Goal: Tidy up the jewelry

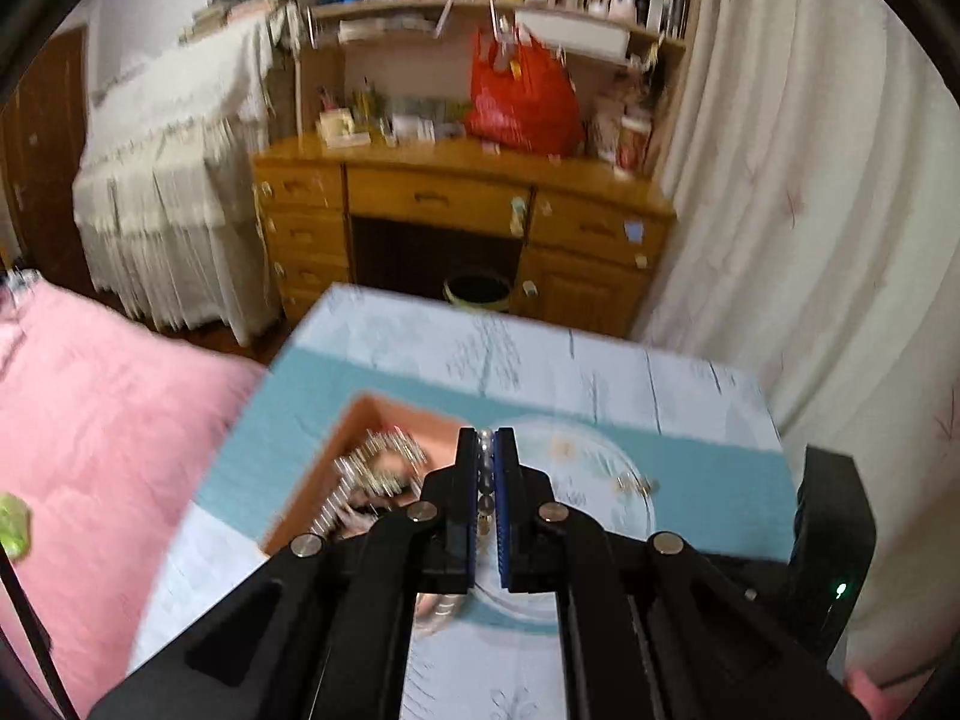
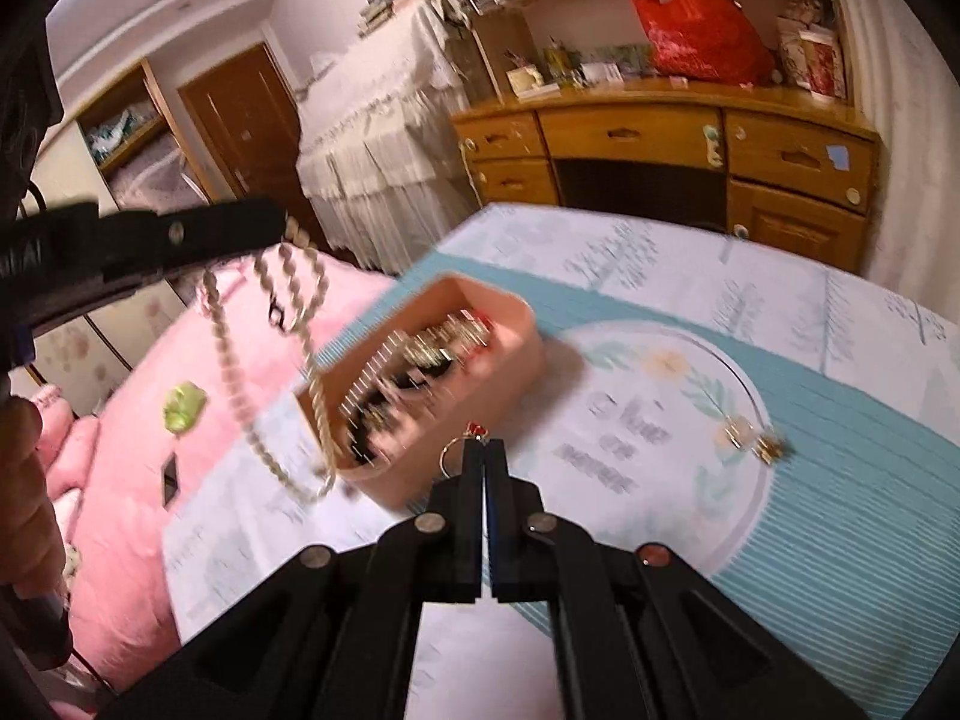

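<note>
Necklace (image 2: 288,360) is hanging from my left gripper (image 2: 282,222), which I am seeing at the upper left of the right wrist frame, jaws clenched on the beaded strand so that its loops are drooping downward toward the near left corner of the pink box (image 2: 432,390). In the left wrist frame the same strand is showing as a line of beads pinched between the left gripper's pads (image 1: 487,480), with the box lying at lower centre-left, just left of and beyond the fingertips. The box's long axis is running from lower left to upper right in the right wrist frame, and it is holding a blurred heap of silver chains. I am holding my right gripper (image 2: 483,456) at lower centre of that frame, jaws closed on a small ring-shaped piece (image 2: 451,456) with a red bead, directly in front of the box's near long wall. I am judging both grippers to be near the box, the right one nearer to its wall, the left one higher with its strand partly over the rim. A further small gold piece (image 2: 762,444) is lying on the printed tablecloth (image 2: 840,480) at right of centre, well apart from the box. The coming move is depending on carrying each held piece over the rim before releasing.
</note>
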Demonstrator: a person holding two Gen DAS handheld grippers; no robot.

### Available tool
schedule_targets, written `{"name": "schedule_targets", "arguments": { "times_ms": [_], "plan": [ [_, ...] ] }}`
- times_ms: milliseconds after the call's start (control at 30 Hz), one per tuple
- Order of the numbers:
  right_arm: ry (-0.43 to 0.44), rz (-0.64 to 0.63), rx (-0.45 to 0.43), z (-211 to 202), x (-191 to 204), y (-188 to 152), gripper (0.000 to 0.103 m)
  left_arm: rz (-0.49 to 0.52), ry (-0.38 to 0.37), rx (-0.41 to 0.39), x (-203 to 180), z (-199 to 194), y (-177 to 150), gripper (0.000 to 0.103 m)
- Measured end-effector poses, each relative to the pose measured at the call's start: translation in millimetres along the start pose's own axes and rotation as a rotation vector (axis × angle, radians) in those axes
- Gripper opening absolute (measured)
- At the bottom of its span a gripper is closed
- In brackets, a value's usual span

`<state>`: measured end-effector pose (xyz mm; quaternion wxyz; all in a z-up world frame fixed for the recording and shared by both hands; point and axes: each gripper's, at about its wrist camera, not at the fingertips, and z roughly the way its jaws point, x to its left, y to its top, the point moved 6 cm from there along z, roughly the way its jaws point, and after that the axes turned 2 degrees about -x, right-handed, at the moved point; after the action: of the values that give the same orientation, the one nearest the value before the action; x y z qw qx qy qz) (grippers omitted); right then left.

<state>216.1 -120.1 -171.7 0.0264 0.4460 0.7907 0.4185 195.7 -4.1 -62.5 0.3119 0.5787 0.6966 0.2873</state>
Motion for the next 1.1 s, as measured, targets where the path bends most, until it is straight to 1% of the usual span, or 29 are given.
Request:
{"name": "schedule_targets", "arguments": {
  "times_ms": [133,267,333,400,433,467,500,533,567,600,633,700,733,767,800,867,1000,1067,1100],
  "plan": [
    [0.055,0.01,-0.037,10.3,16.5,19.5,0.0,0.036,0.054,-0.065,10.0,-9.9,19.8,0.002],
    [0.077,0.014,-0.067,23.4,31.0,35.1,0.0,0.044,0.096,-0.084,25.3,-3.7,21.8,0.003],
    [0.08,0.019,-0.078,30.5,36.0,39.3,0.0,0.043,0.115,-0.067,34.4,5.6,15.4,0.003],
    [0.077,0.027,-0.084,36.2,38.9,40.1,0.0,0.032,0.108,-0.053,42.1,16.9,4.6,0.003],
    [0.083,0.053,-0.092,41.6,39.0,38.2,0.0,0.025,0.097,-0.047,45.1,23.0,-2.3,0.003],
    [0.093,0.08,-0.097,45.8,38.2,36.1,0.001,0.013,0.108,-0.028,50.4,31.6,-10.4,0.003],
    [0.114,0.114,-0.098,54.5,37.6,31.1,0.001,-0.001,0.144,-0.001,55.7,39.0,-18.0,0.004],
    [0.125,0.136,-0.086,63.2,37.1,24.3,0.002,-0.028,0.188,0.046,62.7,47.6,-25.2,0.006],
    [0.114,0.154,-0.058,71.0,35.3,17.5,0.005,-0.054,0.201,0.085,67.5,53.8,-30.0,0.014],
    [0.088,0.172,-0.018,78.0,32.1,10.7,0.009,-0.092,0.194,0.114,72.8,58.0,-33.6,0.023],
    [0.055,0.197,0.033,85.0,28.4,2.6,0.01,-0.111,0.191,0.116,74.8,59.0,-34.5,0.025],
    [0.057,0.224,0.041,85.2,25.6,-1.1,0.011,-0.124,0.192,0.104,78.7,56.4,-32.7,0.038],
    [0.057,0.23,0.031,82.5,24.8,-0.7,0.013,-0.121,0.189,0.1,79.1,54.8,-31.1,0.042],
    [0.047,0.224,0.018,79.3,24.5,0.9,0.02,-0.118,0.185,0.095,79.3,52.9,-29.8,0.051],
    [0.036,0.214,0.01,77.2,24.3,2.0,0.031,-0.116,0.179,0.09,79.3,51.2,-29.2,0.057],
    [0.013,0.193,-0.004,73.9,23.3,3.9,0.042,-0.11,0.166,0.089,76.3,51.9,-27.3,0.061],
    [-0.044,0.176,-0.037,63.6,10.0,7.3,0.043,-0.109,0.154,0.108,71.4,57.8,-30.5,0.064],
    [-0.097,0.18,-0.059,55.3,-3.4,8.1,0.043,-0.111,0.142,0.117,67.0,62.3,-33.3,0.064],
    [-0.136,0.177,-0.075,50.1,-13.1,8.4,0.043,-0.105,0.139,0.122,63.8,65.3,-34.5,0.064]
  ]
}}
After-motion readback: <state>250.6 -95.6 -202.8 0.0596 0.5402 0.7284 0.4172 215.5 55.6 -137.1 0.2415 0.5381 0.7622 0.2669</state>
